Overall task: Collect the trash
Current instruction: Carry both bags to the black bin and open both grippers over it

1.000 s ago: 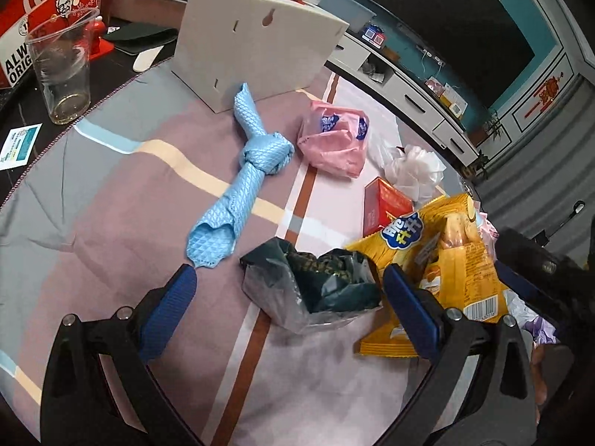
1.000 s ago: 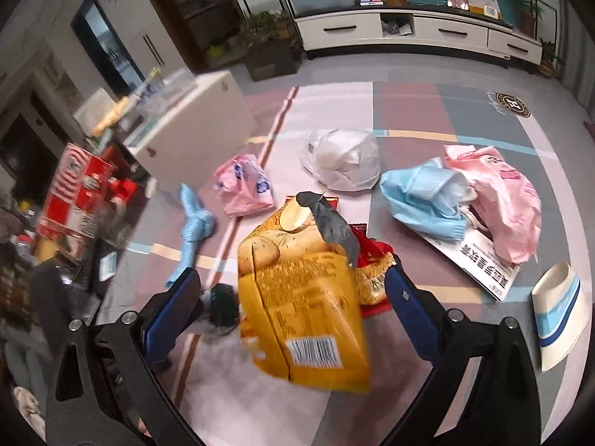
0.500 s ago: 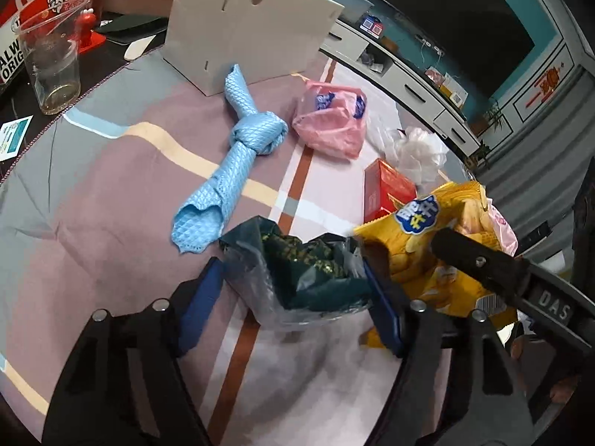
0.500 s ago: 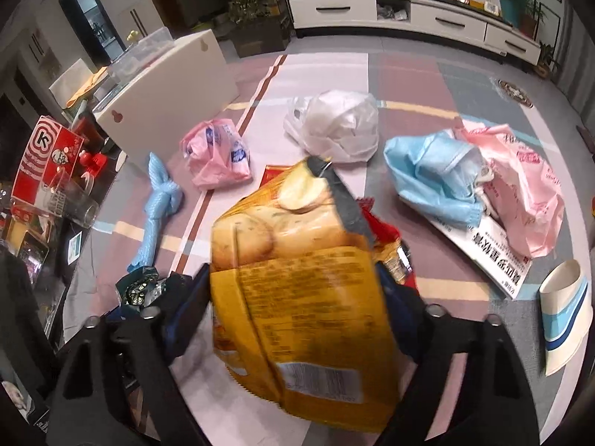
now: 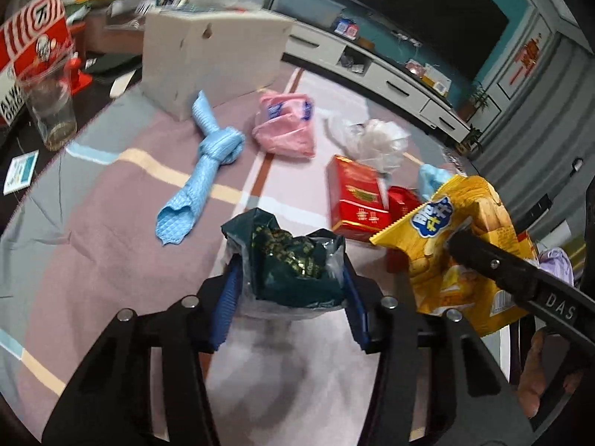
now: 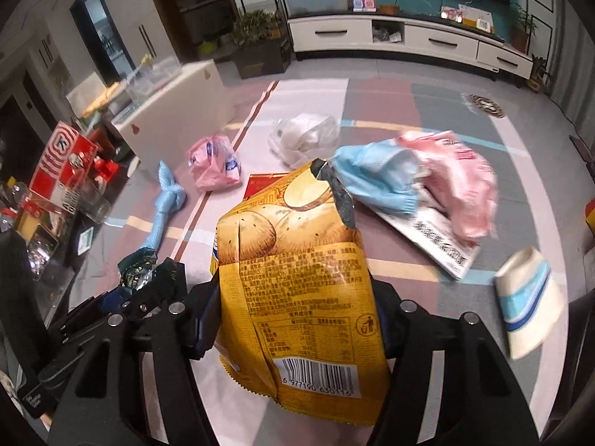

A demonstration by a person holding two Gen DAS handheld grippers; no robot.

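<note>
The left tongs (image 5: 290, 297) are clamping a crumpled dark green wrapper (image 5: 293, 260) between their blue pads, holding it just above the striped tabletop (image 5: 93, 260). The right tongs (image 6: 297, 319) are squeezing a yellow chip bag (image 6: 297, 297) at its lower half, barcode toward the camera and torn top pointing away; in the left view the same bag (image 5: 446, 238) is hanging to the right of the green wrapper, with the right tongs' black arm crossing in front of it.

Just beyond the wrapper, a red box (image 5: 357, 200) is lying on the tabletop, with a knotted light blue cloth (image 5: 208, 163) stretching away to its left. Farther back, a pink plastic bag (image 5: 286, 126) and a clear crumpled bag (image 5: 372, 141) are sitting side by side. From the right view, a blue fabric piece (image 6: 375, 178) and a pink packet (image 6: 461, 182) are resting on a printed sheet (image 6: 438, 241), and a flattened paper cup (image 6: 528, 297) is lying well to the right. A white box (image 5: 208, 55) is standing at the far edge, with a clear plastic cup (image 5: 48, 111) off to the left beside a red and white carton (image 5: 33, 44).
</note>
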